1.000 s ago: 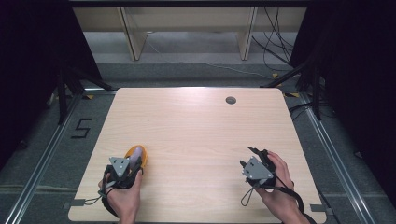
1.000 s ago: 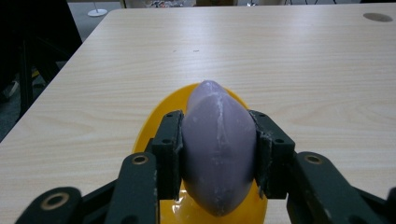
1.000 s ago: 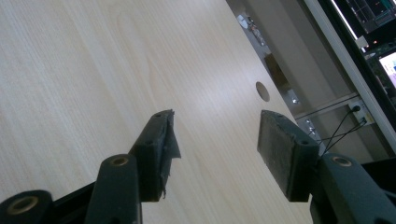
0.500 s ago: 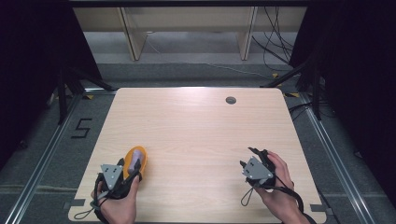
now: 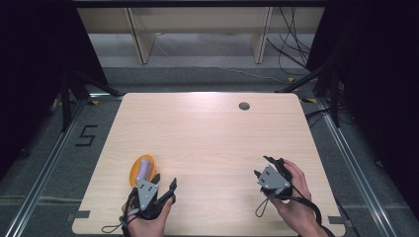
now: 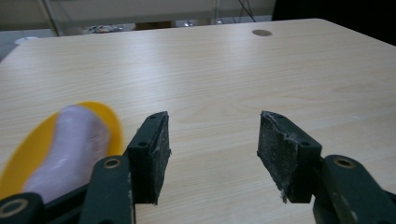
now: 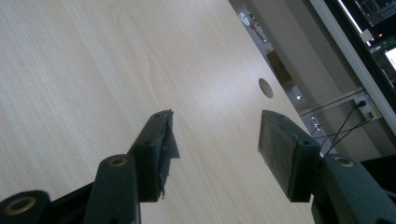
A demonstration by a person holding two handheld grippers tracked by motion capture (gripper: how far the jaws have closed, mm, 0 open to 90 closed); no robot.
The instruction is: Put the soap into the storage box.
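A small orange-yellow plate [image 5: 134,175] lies near the table's front left, with a pale purplish oblong piece [image 5: 145,167] on it. My left gripper [image 5: 164,181] is just right of the plate, near the front edge, and is open with nothing between its jaws. In the left gripper view the plate [image 6: 32,144] and the pale piece [image 6: 77,144] lie left of the open left gripper [image 6: 212,147]. My right gripper [image 5: 263,167] rests at the front right in a hand, also open. In the right gripper view bare wood lies between the open jaws of the right gripper [image 7: 215,142].
The light wooden table [image 5: 207,133] has a round cable hole [image 5: 244,105] near its far edge. A black "5" mark [image 5: 86,135] is on the floor at the left. Shelf legs and cables stand beyond the table.
My left gripper has drawn back from over the plate and shifted right, so the plate and the pale piece now lie uncovered at its left. The right gripper has stayed put.
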